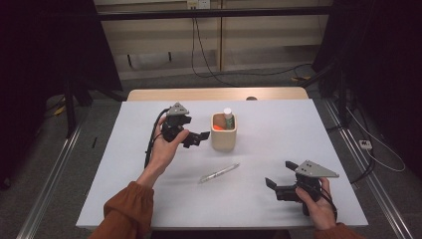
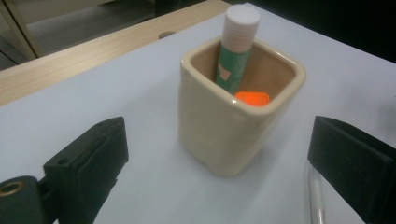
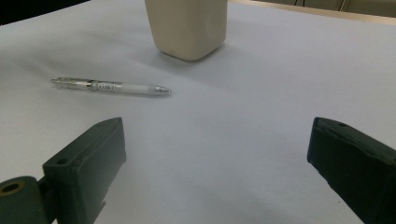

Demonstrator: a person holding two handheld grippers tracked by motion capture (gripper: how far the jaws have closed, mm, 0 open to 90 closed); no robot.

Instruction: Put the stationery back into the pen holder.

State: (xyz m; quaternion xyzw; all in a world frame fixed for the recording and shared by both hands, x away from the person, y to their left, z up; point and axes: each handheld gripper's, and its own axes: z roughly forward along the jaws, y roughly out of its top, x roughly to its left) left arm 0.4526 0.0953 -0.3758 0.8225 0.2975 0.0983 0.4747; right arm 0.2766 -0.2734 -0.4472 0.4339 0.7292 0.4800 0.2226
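Cup [image 1: 224,132], beige, mid-desk, toward the far edge, holding glue stick [image 2: 237,46] and an orange item. Pen [image 1: 219,173] lies loose nearer us. Left hand-held gripper [image 1: 197,139] released, beside cup; right hand-held gripper [image 1: 279,180] released, near front-right corner. We judge pen pickup next, needing a low approach.

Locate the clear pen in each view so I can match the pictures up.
High view: the pen lies on the white table, centre, in front of the beige cup.
Left gripper view: a thin clear strip at the bottom right, beside the right jaw, seemingly the pen.
Right gripper view: upper left, lying crosswise.
Shared landmark: the beige cup.
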